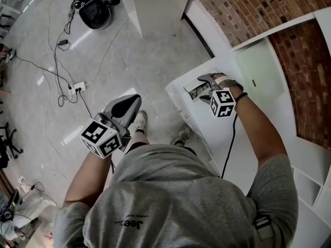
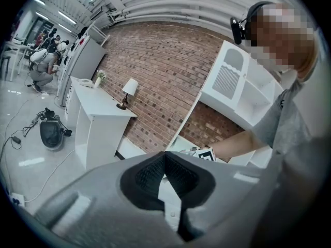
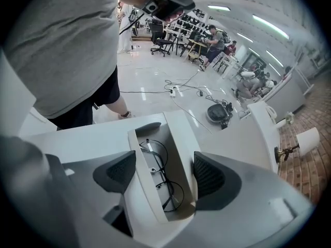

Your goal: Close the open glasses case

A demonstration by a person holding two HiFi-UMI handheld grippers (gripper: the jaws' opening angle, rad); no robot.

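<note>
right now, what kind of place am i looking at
Probably a lab or studio staged like a home: a brick wall, white furniture with a lamp, cables over the polished floor, and other people working.

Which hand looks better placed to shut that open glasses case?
Right. The right gripper hangs over the glasses case, jaws apart either side of it; the left gripper is shut, away over the floor.

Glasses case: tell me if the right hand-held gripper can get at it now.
Probably yes: the right hand-held gripper hangs over the open glasses case, jaws apart on either side of it, with nothing in between.
</note>
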